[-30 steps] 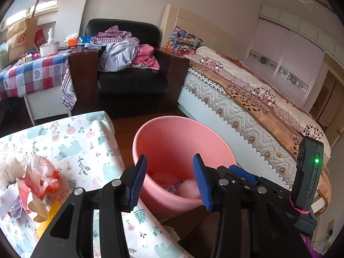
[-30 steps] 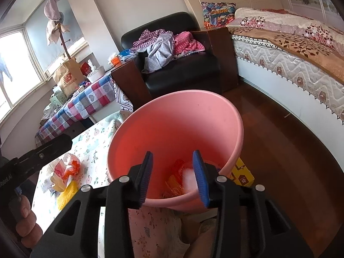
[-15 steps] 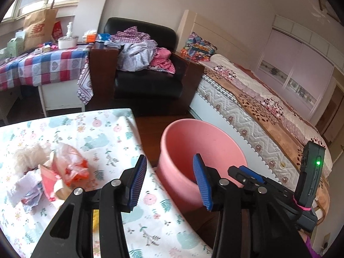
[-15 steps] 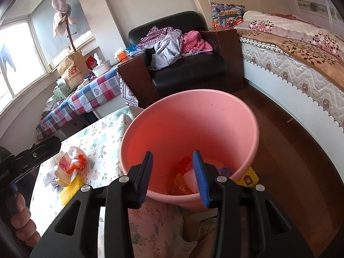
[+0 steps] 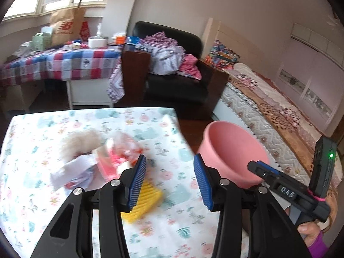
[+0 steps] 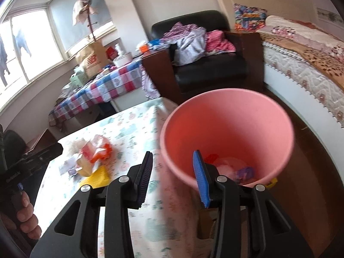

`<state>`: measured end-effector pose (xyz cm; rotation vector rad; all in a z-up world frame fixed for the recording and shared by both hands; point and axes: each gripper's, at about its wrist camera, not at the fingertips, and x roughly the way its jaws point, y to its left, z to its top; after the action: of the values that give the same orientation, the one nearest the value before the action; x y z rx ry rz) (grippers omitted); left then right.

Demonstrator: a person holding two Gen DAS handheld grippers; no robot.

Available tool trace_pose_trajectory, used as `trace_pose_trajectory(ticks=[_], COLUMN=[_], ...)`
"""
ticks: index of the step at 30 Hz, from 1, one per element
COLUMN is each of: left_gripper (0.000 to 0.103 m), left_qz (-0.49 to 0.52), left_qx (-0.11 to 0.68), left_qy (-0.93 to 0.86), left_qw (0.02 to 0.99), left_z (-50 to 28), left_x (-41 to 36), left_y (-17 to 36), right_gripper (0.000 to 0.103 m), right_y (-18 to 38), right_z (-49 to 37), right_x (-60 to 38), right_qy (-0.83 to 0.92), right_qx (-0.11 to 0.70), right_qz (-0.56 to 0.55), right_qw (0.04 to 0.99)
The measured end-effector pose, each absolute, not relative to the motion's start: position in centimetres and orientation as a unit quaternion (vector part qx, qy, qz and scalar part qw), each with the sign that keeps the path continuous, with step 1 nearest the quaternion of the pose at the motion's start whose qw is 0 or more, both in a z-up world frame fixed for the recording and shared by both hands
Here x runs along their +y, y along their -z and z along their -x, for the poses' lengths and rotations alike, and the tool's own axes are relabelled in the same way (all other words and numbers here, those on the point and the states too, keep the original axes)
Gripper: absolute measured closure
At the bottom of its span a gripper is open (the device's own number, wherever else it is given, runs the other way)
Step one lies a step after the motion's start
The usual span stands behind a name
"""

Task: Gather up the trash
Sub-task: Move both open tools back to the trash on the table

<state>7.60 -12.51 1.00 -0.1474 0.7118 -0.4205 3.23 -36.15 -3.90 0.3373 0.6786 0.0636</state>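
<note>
floral tablecloth point(image 5: 90, 120) | crumpled wrappers point(image 5: 111, 157) | round pink plastic bucket point(image 6: 228, 111) | both grippers apart, empty

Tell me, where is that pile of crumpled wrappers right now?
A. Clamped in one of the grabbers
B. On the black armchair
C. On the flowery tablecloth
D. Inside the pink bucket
C: the crumpled wrappers lie loose on the flowery tablecloth, left of the pink bucket, and both the left gripper and the right gripper are open with nothing between their pads.

Open tablecloth point(image 5: 176, 195) beside trash pile point(image 5: 101, 163)
</note>
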Motion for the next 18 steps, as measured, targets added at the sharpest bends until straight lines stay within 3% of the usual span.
trace_pose_trajectory(ticks=[18], left_gripper=[0.058], left_qz=[0.091], left_qx=[0.364], left_qy=[0.075], left_qw=[0.924], left_z=[-5.4], left_x=[-0.9], left_y=[2.6], right_gripper=[0.063], right_y=[4.8], right_z=[-5.1], right_x=[-26.2], right_qy=[-0.139], right_qx=[0.378], right_qz=[-0.106], right_qw=[0.909])
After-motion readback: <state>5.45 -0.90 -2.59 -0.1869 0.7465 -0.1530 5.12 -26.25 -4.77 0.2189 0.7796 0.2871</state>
